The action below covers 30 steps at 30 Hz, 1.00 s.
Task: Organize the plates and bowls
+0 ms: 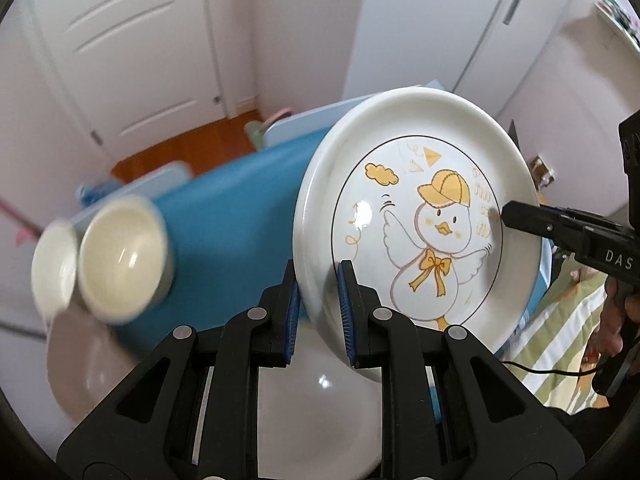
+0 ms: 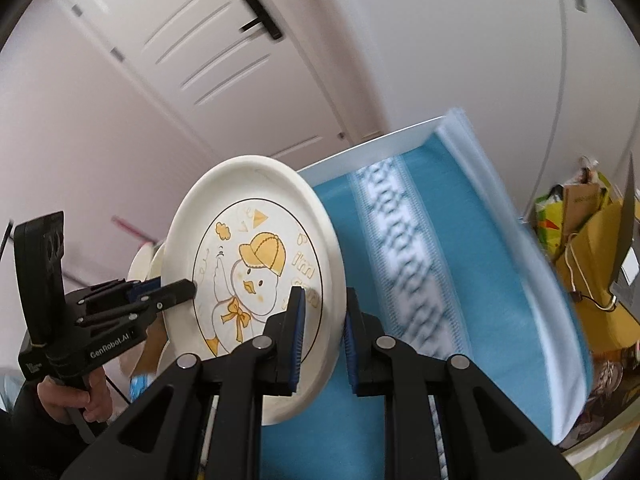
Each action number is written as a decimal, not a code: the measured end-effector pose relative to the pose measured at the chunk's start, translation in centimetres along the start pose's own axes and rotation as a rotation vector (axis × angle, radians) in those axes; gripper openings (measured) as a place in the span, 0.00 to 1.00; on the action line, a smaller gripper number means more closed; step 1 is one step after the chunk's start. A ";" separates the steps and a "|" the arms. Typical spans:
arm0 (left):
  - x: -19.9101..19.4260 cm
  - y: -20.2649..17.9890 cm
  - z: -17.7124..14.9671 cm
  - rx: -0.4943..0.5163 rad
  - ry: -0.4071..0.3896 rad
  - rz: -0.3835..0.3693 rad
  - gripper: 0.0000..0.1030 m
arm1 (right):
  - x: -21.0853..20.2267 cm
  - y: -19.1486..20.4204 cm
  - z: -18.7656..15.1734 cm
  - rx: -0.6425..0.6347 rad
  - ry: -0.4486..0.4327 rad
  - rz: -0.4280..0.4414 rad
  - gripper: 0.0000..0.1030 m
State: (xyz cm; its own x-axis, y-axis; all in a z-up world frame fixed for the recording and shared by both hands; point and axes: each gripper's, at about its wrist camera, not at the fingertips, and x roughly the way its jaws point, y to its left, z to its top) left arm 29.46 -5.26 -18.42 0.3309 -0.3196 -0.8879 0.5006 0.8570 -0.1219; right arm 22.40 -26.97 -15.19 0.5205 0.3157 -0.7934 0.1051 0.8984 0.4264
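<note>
A white plate with a yellow duck drawing (image 1: 420, 220) is held tilted in the air above the blue table (image 1: 232, 208). My left gripper (image 1: 318, 312) is shut on its lower left rim. My right gripper (image 2: 323, 340) is shut on its opposite rim, the plate (image 2: 256, 264) between the blue pads. Each gripper shows in the other's view, the right one (image 1: 520, 216) and the left one (image 2: 176, 290). Two cream bowls (image 1: 120, 256) stand blurred at the left. Another white plate (image 1: 320, 408) lies below my left gripper.
The blue mat with a white patterned stripe (image 2: 408, 264) covers the table. A white door (image 1: 132, 40) and wardrobe are behind. Bags (image 2: 580, 216) stand at the right. A striped green cloth (image 1: 560, 328) lies beside the table.
</note>
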 end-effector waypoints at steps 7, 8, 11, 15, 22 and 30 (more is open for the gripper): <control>-2.6 3.9 -7.3 -0.121 0.022 0.042 0.16 | 2.1 4.6 -3.7 -0.067 0.084 0.050 0.16; -2.8 4.5 -8.5 -0.140 0.029 0.048 0.16 | 2.4 4.9 -4.4 -0.074 0.098 0.057 0.16; -3.1 5.9 -11.1 -0.179 0.049 0.058 0.16 | 3.9 6.6 -6.2 -0.105 0.140 0.067 0.16; -2.7 7.7 -14.0 -0.242 0.080 0.070 0.16 | 5.7 7.9 -7.6 -0.139 0.192 0.072 0.16; -1.0 7.9 -16.2 -0.303 0.103 0.091 0.16 | 8.3 9.2 -7.7 -0.209 0.249 0.056 0.16; 1.0 7.9 -16.3 -0.322 0.126 0.127 0.16 | 9.1 10.4 -7.3 -0.276 0.288 0.018 0.16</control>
State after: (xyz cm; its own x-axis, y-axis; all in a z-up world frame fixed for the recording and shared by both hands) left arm 20.72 7.80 -27.55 0.2629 -0.1678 -0.9501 0.1777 0.9763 -0.1232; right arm 22.07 -12.49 -21.14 0.2574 0.3697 -0.8928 -0.1543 0.9278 0.3397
